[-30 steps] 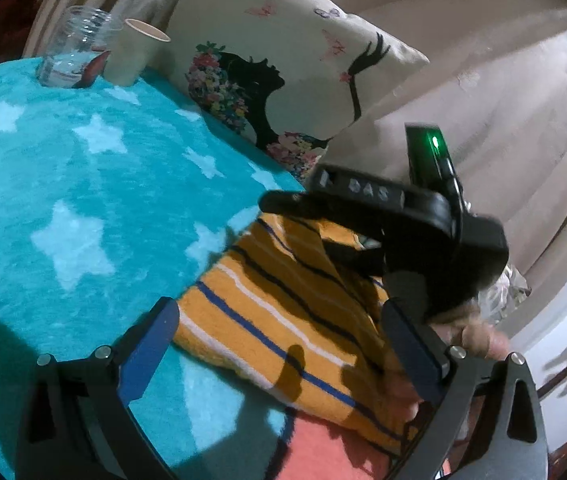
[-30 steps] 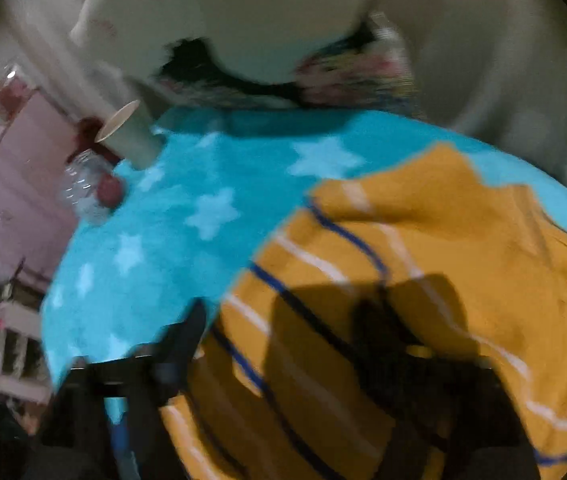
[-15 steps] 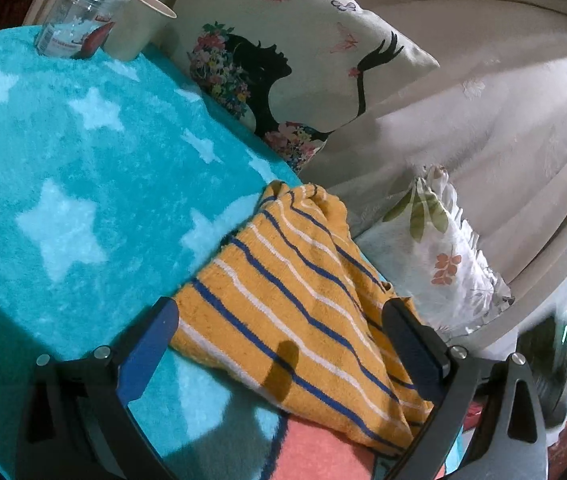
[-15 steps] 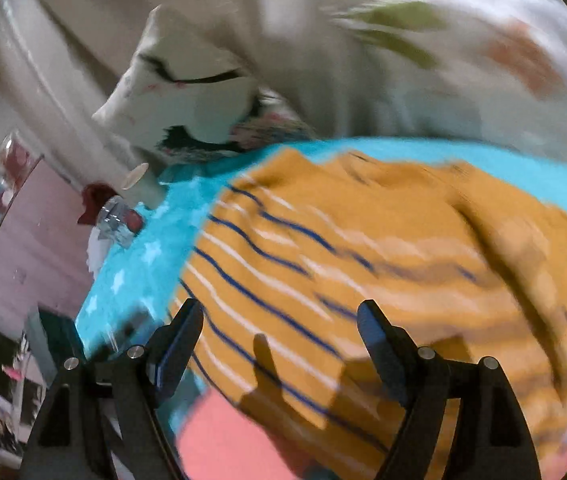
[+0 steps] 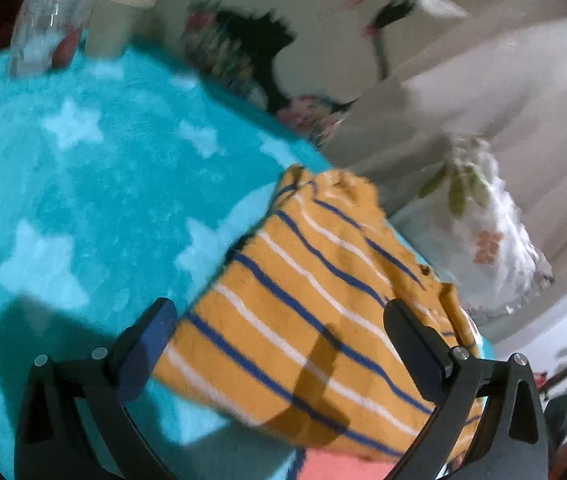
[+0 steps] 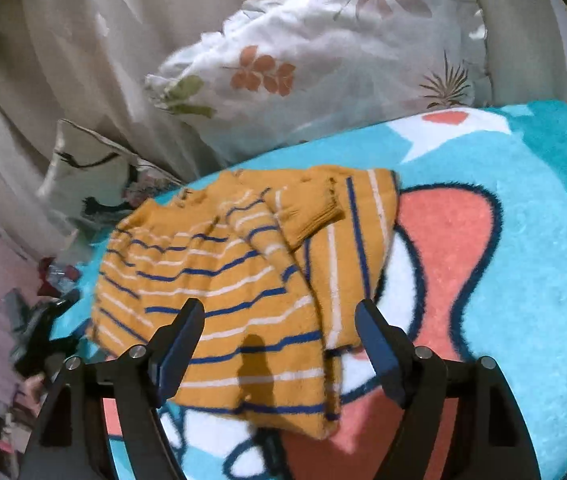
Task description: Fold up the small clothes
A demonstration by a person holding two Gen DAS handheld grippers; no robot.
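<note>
A small mustard-yellow sweater with blue and white stripes (image 5: 315,304) lies folded on a turquoise star blanket (image 5: 83,184). In the right wrist view the sweater (image 6: 243,280) shows a sleeve cuff folded over its top. My left gripper (image 5: 279,328) is open and empty, hovering just above the sweater's near edge. My right gripper (image 6: 279,328) is open and empty, just in front of the sweater's lower edge. The blanket (image 6: 523,240) has a pink and white cartoon print under the sweater.
A glass jar (image 5: 43,32) and a paper cup (image 5: 119,20) stand at the blanket's far left. A pillow with a woman's silhouette (image 5: 267,40) and a floral pillow (image 6: 323,60) lean against a beige curtain (image 5: 483,92) behind the sweater.
My right gripper has pulled back off the sweater and out of the left wrist view. The sweater now lies flat with both grippers open near it.
</note>
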